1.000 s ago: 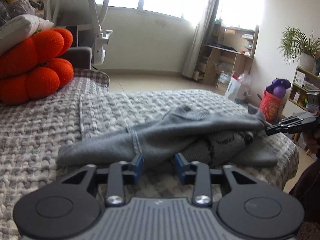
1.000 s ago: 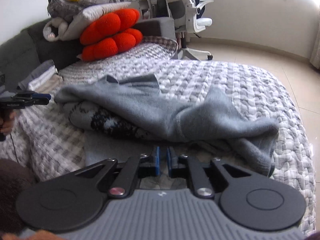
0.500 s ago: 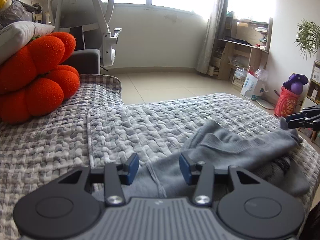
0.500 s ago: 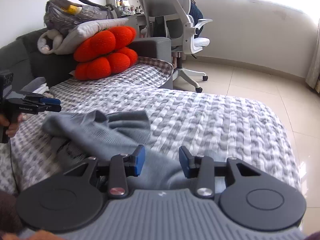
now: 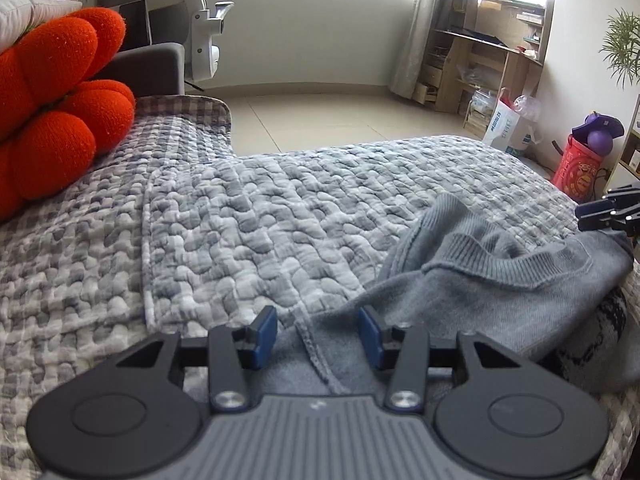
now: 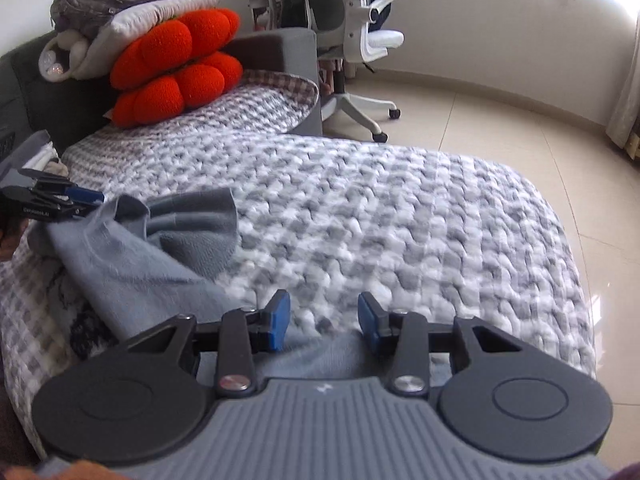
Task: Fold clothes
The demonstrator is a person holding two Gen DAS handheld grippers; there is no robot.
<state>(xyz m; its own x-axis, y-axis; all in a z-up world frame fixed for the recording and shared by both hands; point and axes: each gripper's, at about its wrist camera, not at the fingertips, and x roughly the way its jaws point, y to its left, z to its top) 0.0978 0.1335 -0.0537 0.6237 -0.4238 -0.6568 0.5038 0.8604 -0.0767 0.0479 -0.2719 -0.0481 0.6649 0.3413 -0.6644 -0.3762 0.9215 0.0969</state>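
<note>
The grey knitted sweater (image 5: pixel 480 292) lies bunched on the grey-and-white quilted bed cover (image 5: pixel 280 220), at its near edge, with a darker patterned part (image 5: pixel 608 316) showing beneath the upper fold. A second ago both grippers sat narrow at the garment's near edge, the right one almost closed; both now stand roughly half open, and the views have travelled along the cloth toward its opposite ends. Judged from this, the previous hold has been let go and fresh grasp points are being sought, so the fold is not yet complete. The left gripper (image 5: pixel 318 336) holds nothing; a stitched hem edge of the sweater lies below and between its blue pads (image 5: pixel 266 334), without being pinched. The right gripper (image 6: pixel 324 320) is likewise empty, its pads apart over the border where sweater meets bed cover, the bulk of the garment lying to its left. An orange segmented plush cushion (image 6: pixel 176 64) rests well apart at the bed's far end.
</note>
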